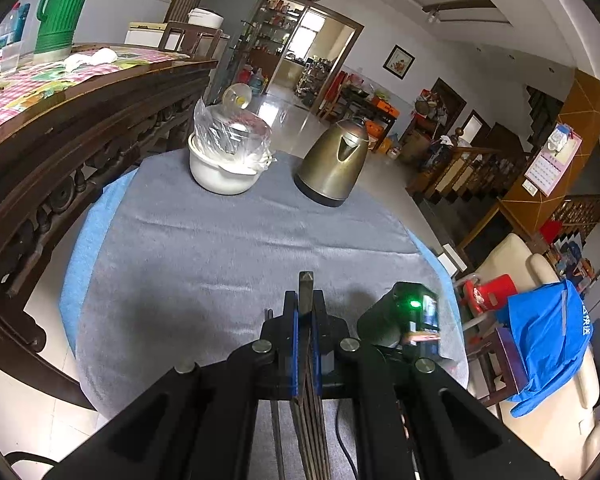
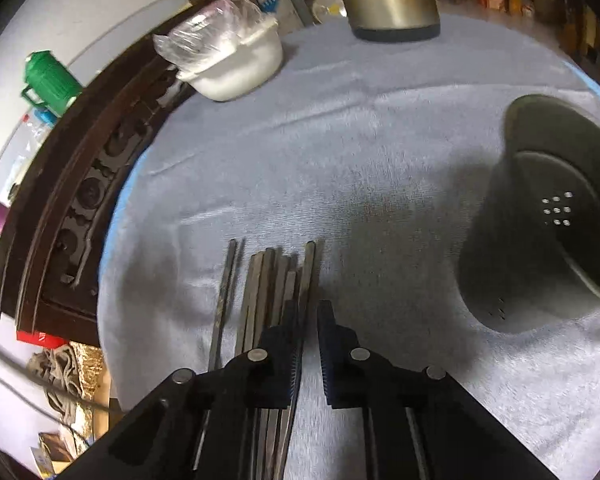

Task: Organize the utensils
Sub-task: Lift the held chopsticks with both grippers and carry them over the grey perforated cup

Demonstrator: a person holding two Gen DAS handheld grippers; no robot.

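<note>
My left gripper (image 1: 306, 312) has its jaws clamped on a bundle of chopsticks (image 1: 306, 292), dark, square-ended sticks whose long axis runs straight ahead along my fingers, tips poking out toward the kettle (image 1: 334, 164). My right gripper (image 2: 309, 320) hovers with jaws slightly apart beside the loose chopsticks (image 2: 268, 288) lying on the grey cloth (image 2: 340, 152) covering the table, pointing away from me, left of the perforated holder (image 2: 548, 216).

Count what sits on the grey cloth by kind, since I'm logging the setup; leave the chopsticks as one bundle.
Chopstick bundle: 1
Utensil holder: 1
Kettle: 1
White pot: 1
Total: 4
</note>
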